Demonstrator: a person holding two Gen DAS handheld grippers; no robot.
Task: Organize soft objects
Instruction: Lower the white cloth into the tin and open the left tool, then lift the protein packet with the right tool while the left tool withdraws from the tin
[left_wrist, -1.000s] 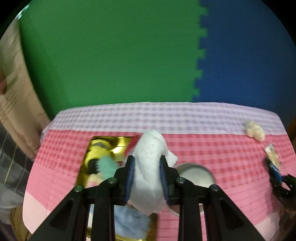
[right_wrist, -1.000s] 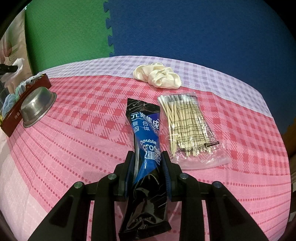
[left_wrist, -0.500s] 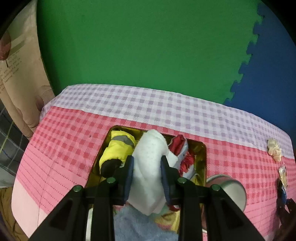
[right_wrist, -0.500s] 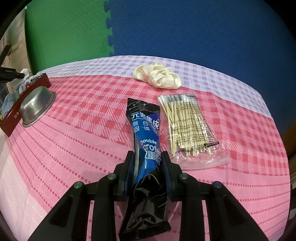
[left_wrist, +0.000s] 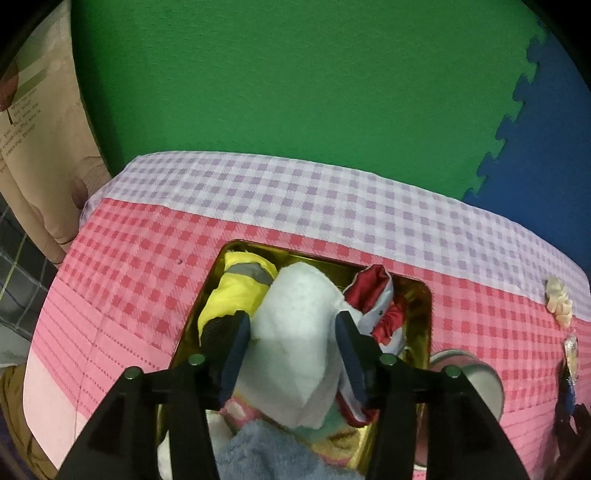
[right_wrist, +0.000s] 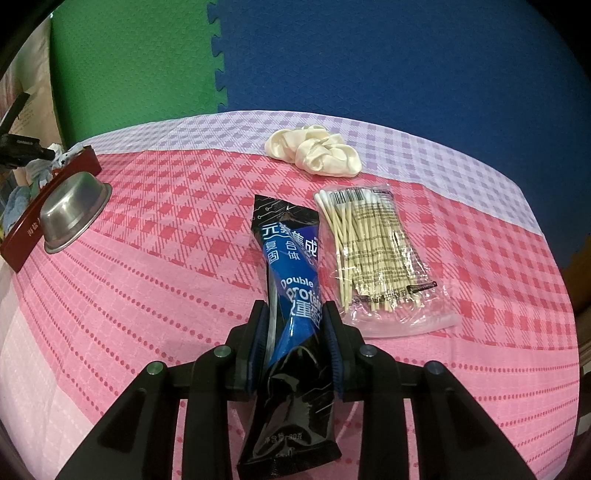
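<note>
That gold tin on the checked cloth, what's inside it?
The gold tin holds soft things: a white cloth on top, a yellow-and-black piece, red-and-white fabric and a blue towel. Whatever lies beneath them is covered.

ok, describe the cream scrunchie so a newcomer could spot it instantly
Start at the pink-and-lilac checked tablecloth, then go to its far lilac band. The cream satin scrunchie lies there, beyond the clear bag of cotton swabs. It is the only ruffled fabric ring, apart from the packets.
</note>
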